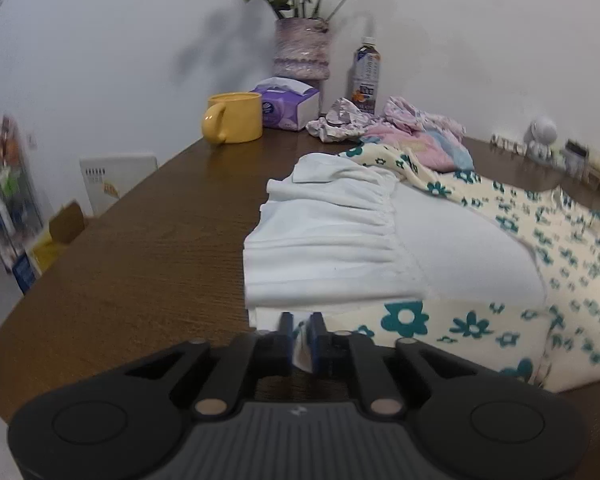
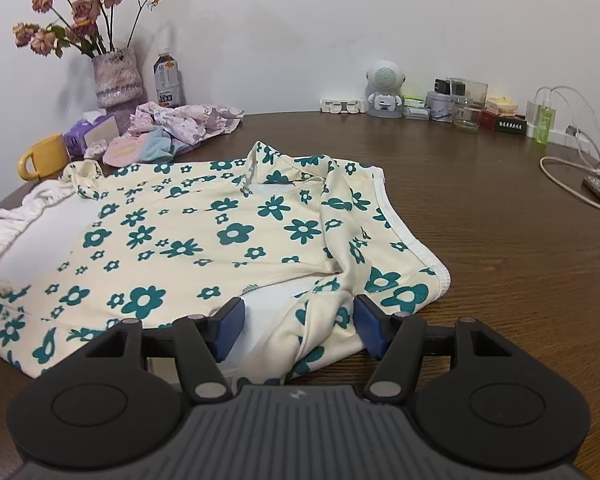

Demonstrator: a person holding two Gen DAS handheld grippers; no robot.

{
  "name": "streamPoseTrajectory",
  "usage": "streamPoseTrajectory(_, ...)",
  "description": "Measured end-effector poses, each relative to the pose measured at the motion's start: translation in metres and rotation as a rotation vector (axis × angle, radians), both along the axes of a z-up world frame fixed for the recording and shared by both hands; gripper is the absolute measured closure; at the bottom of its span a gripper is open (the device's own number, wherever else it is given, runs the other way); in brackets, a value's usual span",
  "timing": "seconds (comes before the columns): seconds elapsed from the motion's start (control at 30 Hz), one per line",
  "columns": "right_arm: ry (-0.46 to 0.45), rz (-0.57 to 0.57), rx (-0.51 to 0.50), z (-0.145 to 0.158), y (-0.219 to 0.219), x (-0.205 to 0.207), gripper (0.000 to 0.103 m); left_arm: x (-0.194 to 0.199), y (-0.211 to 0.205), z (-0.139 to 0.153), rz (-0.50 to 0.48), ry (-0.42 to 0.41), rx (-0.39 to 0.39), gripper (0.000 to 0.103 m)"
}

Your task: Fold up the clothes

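A cream dress with teal flowers (image 2: 188, 240) lies spread on the brown table (image 2: 500, 240), its white frilled skirt part (image 1: 332, 236) bunched toward the left. My left gripper (image 1: 302, 330) is shut on the near edge of the white fabric, a fold of cloth pinched between its fingers. My right gripper (image 2: 300, 320) stands open, its blue pads on either side of the floral hem (image 2: 320, 332) at the dress's near right corner, without clamping it.
A pile of pink and pale blue clothes (image 2: 180, 128) lies at the back. Beside it stand a yellow mug (image 1: 233, 118), a tissue box (image 1: 286, 104), a vase of dried flowers (image 1: 301, 48) and a bottle (image 1: 366, 76). Small jars, a speaker figure (image 2: 384, 88) and cables (image 2: 572, 172) line the right.
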State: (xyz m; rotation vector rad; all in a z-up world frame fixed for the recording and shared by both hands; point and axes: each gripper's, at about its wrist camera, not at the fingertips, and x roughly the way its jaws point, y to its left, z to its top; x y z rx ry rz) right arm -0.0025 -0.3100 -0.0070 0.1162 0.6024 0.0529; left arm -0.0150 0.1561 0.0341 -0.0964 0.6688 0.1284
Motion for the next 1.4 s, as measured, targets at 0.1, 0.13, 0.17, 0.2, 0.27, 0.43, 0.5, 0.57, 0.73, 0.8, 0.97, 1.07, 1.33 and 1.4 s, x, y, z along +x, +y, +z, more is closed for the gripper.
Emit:
streamPoseTrajectory(0.1,-0.015,-0.019,0.063,0.006,-0.010,-0.002,0.042,-0.005,0.008,0.019,0.011,-0.044,-0.026,0.086)
streamPoseTrajectory(0.13,-0.024,-0.027,0.062,0.008,-0.012,-0.002,0.042,-0.007,0.010,0.025,0.011,-0.060,-0.033,0.081)
streamPoseTrajectory(0.17,-0.033,-0.035,0.061,0.011,-0.013,-0.002,0.042,-0.004,0.010,0.031,-0.008,-0.071,-0.051,0.080)
streamPoseTrajectory(0.2,-0.042,-0.039,0.051,0.012,-0.013,0.000,0.042,-0.002,0.010,0.037,-0.031,-0.082,-0.072,0.078)
streamPoseTrajectory(0.27,-0.036,-0.038,0.040,0.011,-0.013,0.007,0.042,0.014,0.005,0.045,-0.084,-0.086,-0.105,0.078)
streamPoseTrajectory(0.43,0.005,-0.038,0.024,0.003,-0.012,0.028,0.042,0.085,-0.018,0.052,-0.181,-0.054,-0.172,0.077)
streamPoseTrajectory(0.5,0.014,-0.041,0.021,0.001,-0.012,0.033,0.042,0.119,-0.024,0.051,-0.192,-0.035,-0.194,0.076)
streamPoseTrajectory(0.57,0.018,-0.044,0.022,0.001,-0.014,0.036,0.042,0.154,-0.026,0.046,-0.178,-0.008,-0.222,0.076)
streamPoseTrajectory(0.73,0.022,-0.056,0.021,0.000,-0.014,0.040,0.042,0.231,-0.019,0.018,-0.112,0.087,-0.343,0.078)
streamPoseTrajectory(0.8,0.003,-0.073,0.049,0.005,-0.019,0.040,0.041,0.253,-0.016,0.008,-0.083,0.108,-0.367,0.078)
streamPoseTrajectory(0.97,-0.051,-0.141,0.203,0.019,-0.051,0.050,0.041,0.287,-0.012,-0.009,-0.044,0.113,-0.402,0.078)
streamPoseTrajectory(1.07,-0.040,-0.168,0.264,0.015,-0.068,0.065,0.041,0.295,-0.011,-0.012,-0.054,0.085,-0.444,0.078)
streamPoseTrajectory(1.33,0.024,-0.184,0.342,-0.008,-0.082,0.087,0.041,0.305,-0.018,-0.011,-0.086,0.053,-0.460,0.078)
streamPoseTrajectory(1.4,0.020,-0.183,0.340,-0.009,-0.081,0.089,0.041,0.309,-0.020,-0.014,-0.089,0.066,-0.455,0.078)
